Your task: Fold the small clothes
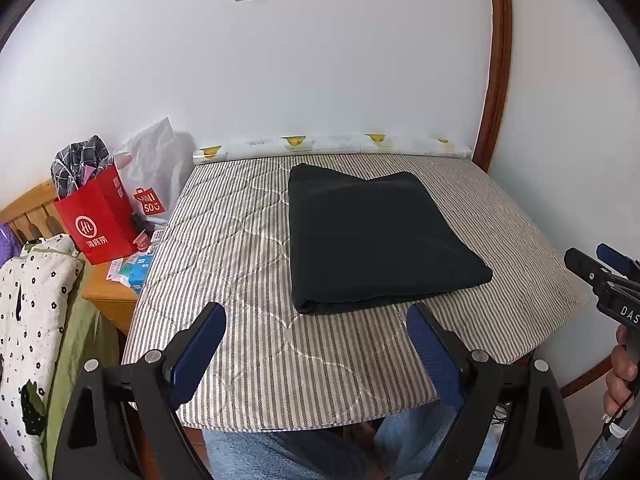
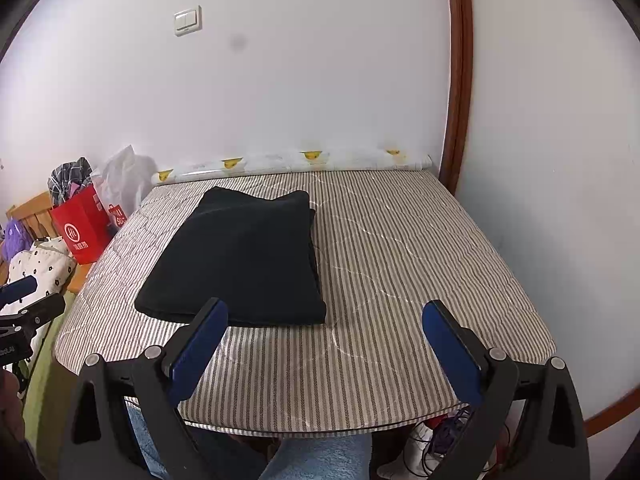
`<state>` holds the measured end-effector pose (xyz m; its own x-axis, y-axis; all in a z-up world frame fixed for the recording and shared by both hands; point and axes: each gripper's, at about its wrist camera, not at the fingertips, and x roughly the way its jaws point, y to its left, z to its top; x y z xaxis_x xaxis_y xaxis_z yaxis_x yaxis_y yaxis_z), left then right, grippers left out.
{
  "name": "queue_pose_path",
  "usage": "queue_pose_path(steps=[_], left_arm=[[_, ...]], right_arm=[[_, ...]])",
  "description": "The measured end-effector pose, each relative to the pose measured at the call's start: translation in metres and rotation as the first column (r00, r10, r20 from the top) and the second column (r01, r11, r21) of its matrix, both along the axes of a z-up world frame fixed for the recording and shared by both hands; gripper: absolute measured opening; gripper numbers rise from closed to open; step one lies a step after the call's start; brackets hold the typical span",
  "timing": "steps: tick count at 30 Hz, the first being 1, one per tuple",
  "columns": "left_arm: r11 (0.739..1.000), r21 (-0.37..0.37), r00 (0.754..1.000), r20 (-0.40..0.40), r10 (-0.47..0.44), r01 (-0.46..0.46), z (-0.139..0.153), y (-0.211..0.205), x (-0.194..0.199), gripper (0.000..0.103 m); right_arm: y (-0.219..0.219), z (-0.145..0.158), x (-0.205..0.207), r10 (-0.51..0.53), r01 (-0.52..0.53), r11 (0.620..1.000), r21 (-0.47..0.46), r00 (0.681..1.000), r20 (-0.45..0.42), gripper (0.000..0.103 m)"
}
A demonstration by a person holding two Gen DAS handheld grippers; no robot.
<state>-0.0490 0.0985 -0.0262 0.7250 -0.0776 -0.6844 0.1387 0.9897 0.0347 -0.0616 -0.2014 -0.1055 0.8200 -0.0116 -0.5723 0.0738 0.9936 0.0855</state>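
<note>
A black garment (image 1: 372, 236) lies folded into a thick rectangle on the striped quilted table top (image 1: 240, 280); the right wrist view shows the same garment (image 2: 244, 264) left of centre. My left gripper (image 1: 316, 324) hangs open over the table's near edge, just short of the garment's front fold, with nothing between its blue pads. My right gripper (image 2: 326, 322) is open too, its left finger in front of the garment's near right corner. The right gripper (image 1: 600, 268) also juts in at the right edge of the left wrist view, held by a hand (image 1: 622, 376).
A red paper bag (image 1: 100, 220) with checked cloth, a clear plastic bag (image 1: 156, 164) and small boxes crowd the wooden stand (image 1: 112, 292) on the left. A rolled duck-print sheet (image 1: 332, 146) lies along the wall at the table's back. Cables (image 2: 440, 444) lie under the table.
</note>
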Motion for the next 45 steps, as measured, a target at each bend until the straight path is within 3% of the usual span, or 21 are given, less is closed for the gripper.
queue_pose_path(steps=[45], left_arm=[[1.000,0.008,1.000,0.027,0.012,-0.013,0.0073,0.0008,-0.0024,0.092]], right_arm=[[0.0009,0.0033,-0.0026,-0.005,0.005,1.000,0.007,1.000,0.003,0.097]])
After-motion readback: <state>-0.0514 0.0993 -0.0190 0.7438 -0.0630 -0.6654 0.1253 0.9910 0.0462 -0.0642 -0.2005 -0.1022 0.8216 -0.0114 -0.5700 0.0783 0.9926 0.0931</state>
